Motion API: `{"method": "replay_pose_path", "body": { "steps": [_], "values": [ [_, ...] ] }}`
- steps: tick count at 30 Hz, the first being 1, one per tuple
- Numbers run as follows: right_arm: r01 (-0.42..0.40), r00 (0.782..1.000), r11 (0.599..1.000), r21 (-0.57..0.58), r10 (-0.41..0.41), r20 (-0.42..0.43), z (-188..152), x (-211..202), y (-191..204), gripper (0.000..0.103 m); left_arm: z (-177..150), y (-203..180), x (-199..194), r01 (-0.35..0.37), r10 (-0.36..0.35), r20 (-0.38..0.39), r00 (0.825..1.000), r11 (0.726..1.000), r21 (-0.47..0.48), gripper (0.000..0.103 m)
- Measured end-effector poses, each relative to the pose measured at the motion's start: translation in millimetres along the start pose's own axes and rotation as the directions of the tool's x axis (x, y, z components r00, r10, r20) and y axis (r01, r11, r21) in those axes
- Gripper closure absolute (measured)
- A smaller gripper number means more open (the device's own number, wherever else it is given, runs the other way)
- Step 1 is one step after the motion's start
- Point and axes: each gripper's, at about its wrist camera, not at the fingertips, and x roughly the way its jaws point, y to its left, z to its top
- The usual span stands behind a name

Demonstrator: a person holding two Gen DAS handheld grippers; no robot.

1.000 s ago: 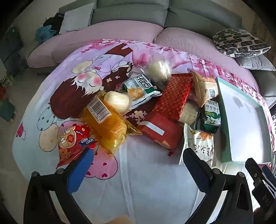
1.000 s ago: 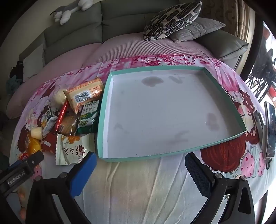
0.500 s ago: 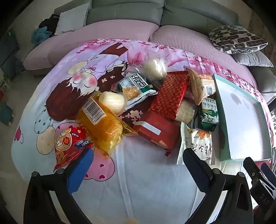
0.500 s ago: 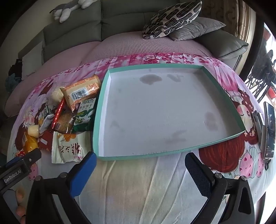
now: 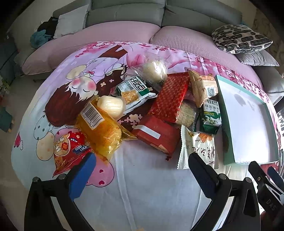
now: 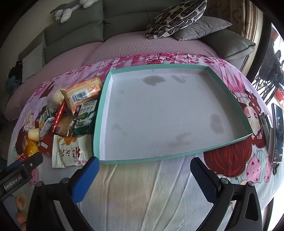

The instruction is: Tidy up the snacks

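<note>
Snacks (image 5: 159, 110) in crinkly wrappers lie heaped on a cartoon-print cloth (image 5: 138, 186) just left of an empty teal-rimmed tray (image 6: 99, 113), none yet inside it. Both the left hand-held gripper (image 5: 140, 168) and the right hand-held gripper (image 6: 143, 172) hover spread wide, holding nothing. The packets look light, soft and slippery, likely best pinched at a crimped end, such as the white pouch (image 5: 197, 149) nearest the tray.

A cartoon-print cloth (image 6: 142, 191) covers the bench. Behind it runs a grey sofa (image 5: 127, 12) with a pink cover (image 6: 127, 46). At 1 o'clock in the right view a patterned cushion (image 6: 175, 17) leans on a grey cushion (image 6: 204, 28); a plush toy (image 6: 71, 8) sits at 11 o'clock, a phone (image 6: 277, 133) at 3 o'clock.
</note>
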Motion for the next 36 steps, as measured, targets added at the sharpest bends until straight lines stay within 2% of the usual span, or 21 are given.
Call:
{"method": "replay_pose_path", "body": {
  "steps": [36],
  "values": [
    [0.004,1.000,1.000,0.000,-0.004,-0.010,0.5,0.9,0.8,0.000,0.4,1.4,0.2,0.020,-0.020,-0.012,1.000,1.000,-0.019,0.000]
  ]
}}
